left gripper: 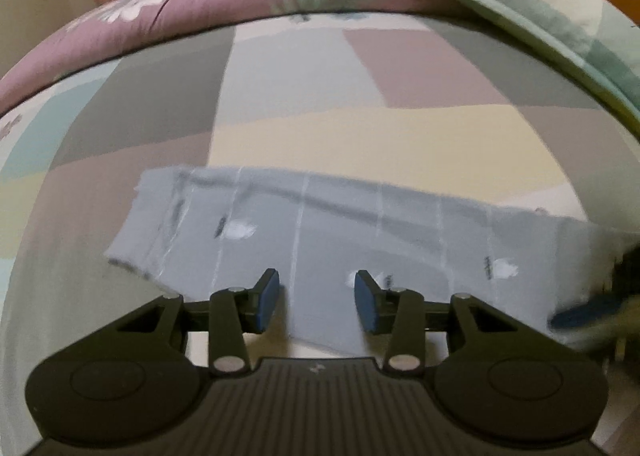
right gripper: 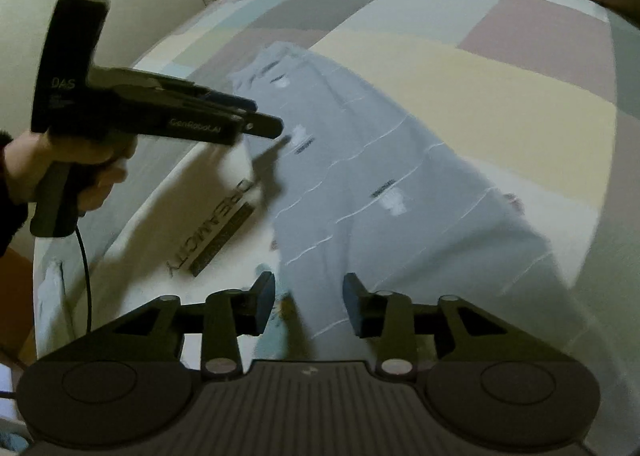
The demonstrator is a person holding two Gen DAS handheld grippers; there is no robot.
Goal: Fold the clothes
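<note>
Grey garment (left gripper: 360,232) flat on patchwork bed (left gripper: 360,136); left gripper (left gripper: 317,298), right gripper (right gripper: 309,304) fingers spread, empty.

Dim indoor light; strong fisheye bending at edges; motion blur at right edge, left view; soft shadows.

I see a grey-blue garment (left gripper: 360,224) with thin white lines, lying flat, apparently folded lengthwise, on the bed.

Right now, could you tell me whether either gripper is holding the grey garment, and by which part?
Nothing is held. The left gripper and right gripper both stand open above the near edge of the grey garment, with no fabric pinched.
</note>
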